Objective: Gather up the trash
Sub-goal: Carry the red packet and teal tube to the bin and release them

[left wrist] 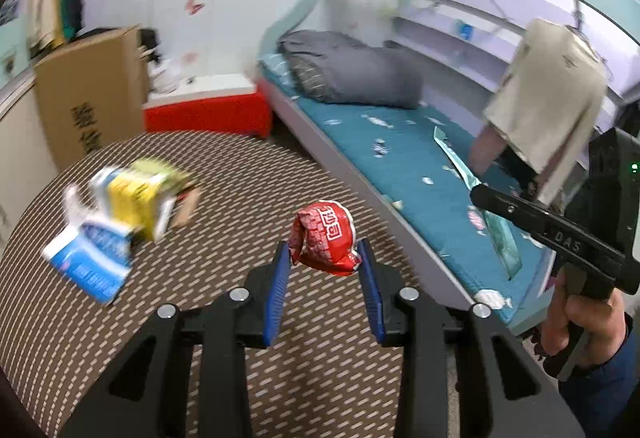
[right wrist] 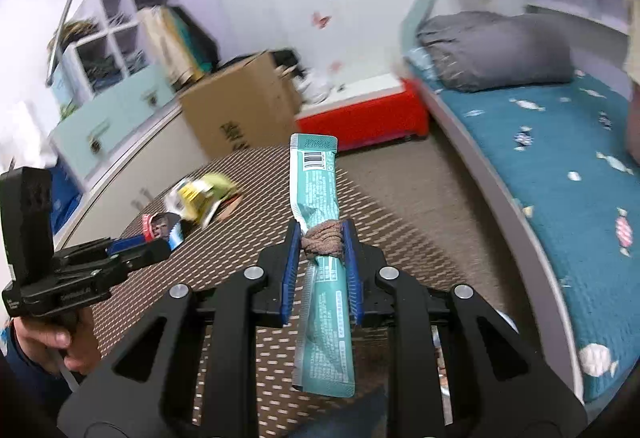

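My left gripper (left wrist: 325,252) is shut on a crumpled red snack wrapper (left wrist: 326,236) and holds it above the brown patterned table (left wrist: 240,178). My right gripper (right wrist: 320,234) is shut on a long teal wrapper (right wrist: 320,198) together with a small bunched brown piece (right wrist: 323,242). The teal wrapper also shows in the left wrist view (left wrist: 460,162). More trash lies on the table's far left: a yellow-green carton (left wrist: 150,190) and a blue and white packet (left wrist: 90,258). The same pile (right wrist: 200,198) is blurred in the right wrist view. The left gripper (right wrist: 132,254) shows there at lower left.
A cardboard box (left wrist: 88,98) and a red and white box (left wrist: 208,106) stand beyond the table. A bed with a teal sheet (left wrist: 400,166) and a grey pillow (left wrist: 352,74) runs along the right. White shelving (right wrist: 116,22) stands at the left wall.
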The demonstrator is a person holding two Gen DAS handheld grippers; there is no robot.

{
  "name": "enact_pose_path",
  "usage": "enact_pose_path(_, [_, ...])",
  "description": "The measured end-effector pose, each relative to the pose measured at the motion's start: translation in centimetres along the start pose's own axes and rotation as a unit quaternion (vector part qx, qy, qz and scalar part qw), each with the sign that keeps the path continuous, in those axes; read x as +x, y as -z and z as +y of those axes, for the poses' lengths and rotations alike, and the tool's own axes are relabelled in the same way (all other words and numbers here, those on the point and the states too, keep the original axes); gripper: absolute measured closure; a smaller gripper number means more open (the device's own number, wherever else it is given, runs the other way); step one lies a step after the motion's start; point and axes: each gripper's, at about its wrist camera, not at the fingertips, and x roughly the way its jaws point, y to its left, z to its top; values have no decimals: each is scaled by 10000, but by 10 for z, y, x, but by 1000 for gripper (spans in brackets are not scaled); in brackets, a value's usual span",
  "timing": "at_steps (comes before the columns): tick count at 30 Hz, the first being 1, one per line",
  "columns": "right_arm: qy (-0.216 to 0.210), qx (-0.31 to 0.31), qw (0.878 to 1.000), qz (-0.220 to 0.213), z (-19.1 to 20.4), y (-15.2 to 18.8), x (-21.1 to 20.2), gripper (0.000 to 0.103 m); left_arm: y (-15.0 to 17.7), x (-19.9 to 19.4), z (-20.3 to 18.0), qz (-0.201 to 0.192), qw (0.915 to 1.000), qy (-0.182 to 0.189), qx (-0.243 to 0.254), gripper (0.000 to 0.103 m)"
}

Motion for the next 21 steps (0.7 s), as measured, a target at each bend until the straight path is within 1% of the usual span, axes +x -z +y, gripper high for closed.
enact_pose_path(5, [553, 410, 9974, -233, -51, -4, -29, 82, -16, 23, -50, 11, 9984, 393, 414, 69])
enact_pose_path(10, [937, 716, 9928, -221, -91, 2, -42, 82, -22, 50, -94, 147, 9953, 670, 687, 69])
enact_pose_path(14, [1087, 1000, 9890, -124, -121, 12, -42, 82, -23, 80, -129, 376, 9920, 870, 833, 69])
enact_pose_path(21, [1231, 1420, 9821, 161, -158, 35, -25, 82, -17, 135, -173, 799, 9871, 1003, 963, 69])
